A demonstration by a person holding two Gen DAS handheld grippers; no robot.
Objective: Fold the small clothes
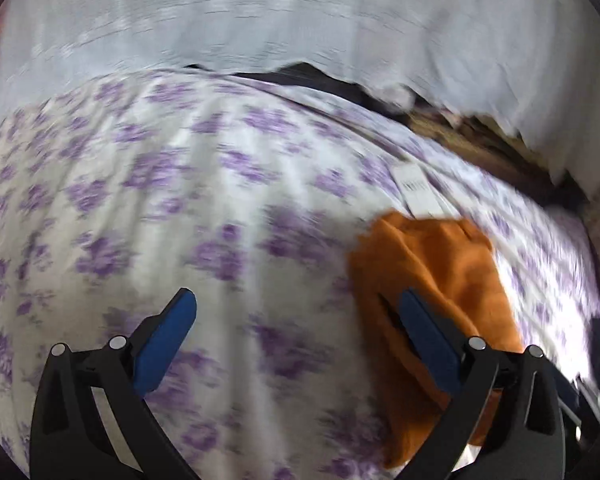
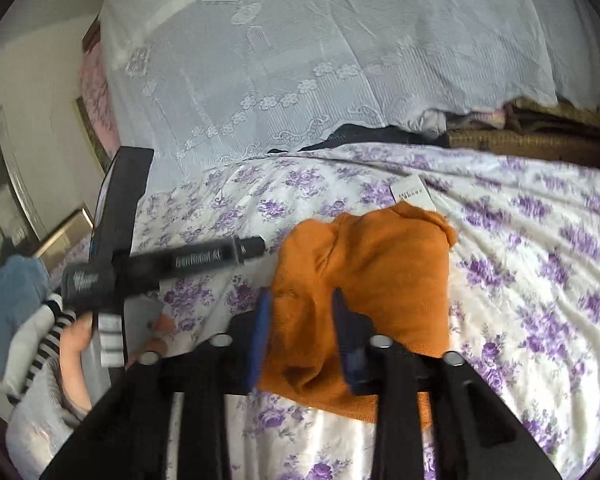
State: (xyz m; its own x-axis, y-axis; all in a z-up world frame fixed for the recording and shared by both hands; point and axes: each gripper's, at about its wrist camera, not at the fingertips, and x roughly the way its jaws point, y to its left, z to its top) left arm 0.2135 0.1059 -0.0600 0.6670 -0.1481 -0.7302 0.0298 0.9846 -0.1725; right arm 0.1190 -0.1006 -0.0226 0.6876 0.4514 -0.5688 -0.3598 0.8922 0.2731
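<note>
As seen, right hand-held gripper (image 2: pixel 300 312) seemingly astride cloth (image 2: pixel 364 272).

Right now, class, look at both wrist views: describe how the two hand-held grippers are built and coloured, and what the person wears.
The left gripper has black angular arms, silver round pivot bolts and flat blue pads. The right gripper is built alike. Seen from the right wrist view, the left tool's black bar handle carries blurred white lettering. The person wears a black-and-white striped sleeve.
</note>
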